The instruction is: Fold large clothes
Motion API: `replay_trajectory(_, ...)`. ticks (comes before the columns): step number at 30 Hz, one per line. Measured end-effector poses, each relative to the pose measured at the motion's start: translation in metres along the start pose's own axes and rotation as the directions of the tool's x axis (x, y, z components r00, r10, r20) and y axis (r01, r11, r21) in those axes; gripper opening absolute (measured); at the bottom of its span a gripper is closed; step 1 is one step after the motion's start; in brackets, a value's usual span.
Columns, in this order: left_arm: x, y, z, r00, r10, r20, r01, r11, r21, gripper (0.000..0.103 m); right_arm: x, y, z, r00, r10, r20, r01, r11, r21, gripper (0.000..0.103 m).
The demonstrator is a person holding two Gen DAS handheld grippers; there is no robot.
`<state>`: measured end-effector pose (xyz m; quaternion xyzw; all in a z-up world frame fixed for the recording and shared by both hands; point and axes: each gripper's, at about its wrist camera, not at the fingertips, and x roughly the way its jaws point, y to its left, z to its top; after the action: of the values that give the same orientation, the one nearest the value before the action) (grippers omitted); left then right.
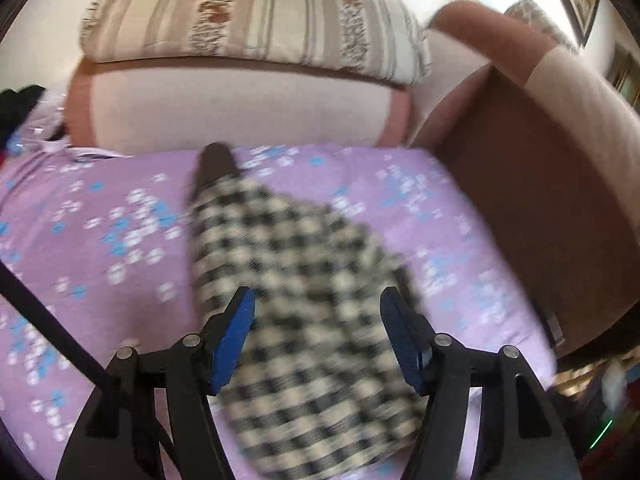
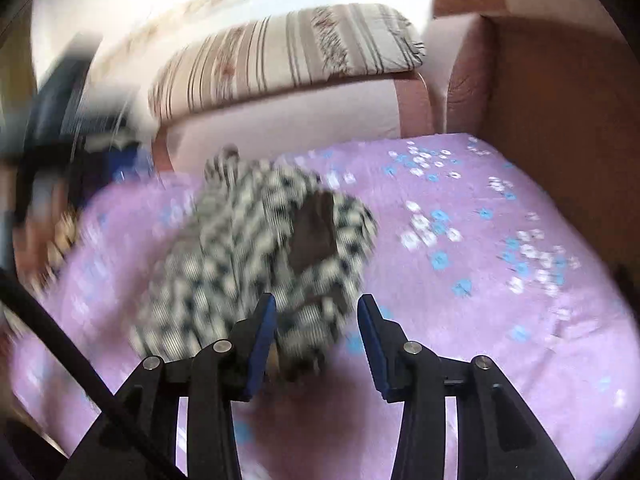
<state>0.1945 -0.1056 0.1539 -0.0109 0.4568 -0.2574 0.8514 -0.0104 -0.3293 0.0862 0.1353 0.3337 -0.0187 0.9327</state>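
The checked garment (image 1: pixel 296 280), black-and-cream with a dark brown lining patch showing, lies on the sofa seat covered by a lilac flowered sheet (image 1: pixel 100 240). Both views are motion-blurred, so the edges are soft.

Left claw (image 1: pixel 318 304): jaws spread, nothing pinched. The garment runs straight ahead of it, its long axis going away from the claw toward the sofa backrest (image 1: pixel 240 108) and ending in a dark narrow tip near the seat's back edge. The near end of the cloth passes under and between the blue fingers (image 1: pixel 236 336). Whether the pads touch the fabric I cannot tell, but they are not pressing on it.

Right claw (image 2: pixel 316 312): also spread, holding nothing. From here the garment is a bunched heap ahead and off to the left, with its near edge just in front of the left finger and partly in the gap. The right finger sits over bare sheet.

Judgement: both claws look free and are at the garment's near end. The left sits more squarely on the long axis, the right is offset to one side of the heap. The next grab would likely go for near-side edges or corners, and the right claw needs to shift left to get over cloth. The cloth is bunched, so there is a risk of pinching several layers at once.

Striped cushion (image 1: pixel 248 12) on top of the backrest, brown armrest (image 1: pixel 540 184) at the right, both clear of the work.
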Motion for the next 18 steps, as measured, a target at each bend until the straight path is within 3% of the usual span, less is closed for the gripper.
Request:
replay_trajectory(2, 0.001, 0.012, -0.021, 0.999, 0.036, -0.017, -0.036, 0.999, 0.01, 0.064, 0.015, -0.007, 0.026, 0.998, 0.063, 0.009, -0.063, 0.997, 0.05, 0.046)
replay_trajectory(6, 0.01, 0.028, -0.056, 0.998, 0.019, -0.063, -0.021, 0.999, -0.041, 0.064, 0.072, -0.004, 0.054, 0.978, 0.196, -0.069, -0.189, 0.977, 0.096, 0.047)
replay_trajectory(11, 0.02, 0.025, -0.078, 0.997, 0.038, -0.074, -0.041, 0.999, -0.033, 0.064, 0.141, 0.012, 0.049, 0.967, 0.179, -0.18, -0.166, 0.983, 0.085, 0.049)
replay_trajectory(12, 0.02, 0.024, -0.081, 0.996, 0.044, -0.072, -0.046, 0.999, -0.024, 0.064, 0.15, 0.013, 0.048, 0.96, 0.196, -0.2, -0.181, 0.979, 0.091, 0.032)
replay_trajectory(13, 0.02, 0.021, -0.082, 0.996, 0.055, -0.067, -0.056, 0.998, -0.01, 0.064, 0.156, 0.014, 0.047, 0.951, 0.222, -0.217, -0.204, 0.974, 0.102, 0.008)
replay_trajectory(14, 0.021, 0.02, -0.082, 0.996, 0.063, -0.062, -0.063, 0.998, -0.004, 0.064, 0.158, 0.014, 0.048, 0.944, 0.246, -0.218, -0.225, 0.967, 0.119, 0.008)
replay_trajectory(18, 0.019, 0.013, -0.075, 0.998, 0.057, -0.041, -0.057, 0.998, 0.002, 0.064, 0.127, 0.007, 0.06, 0.952, 0.284, -0.112, -0.266, 0.952, 0.152, 0.007)
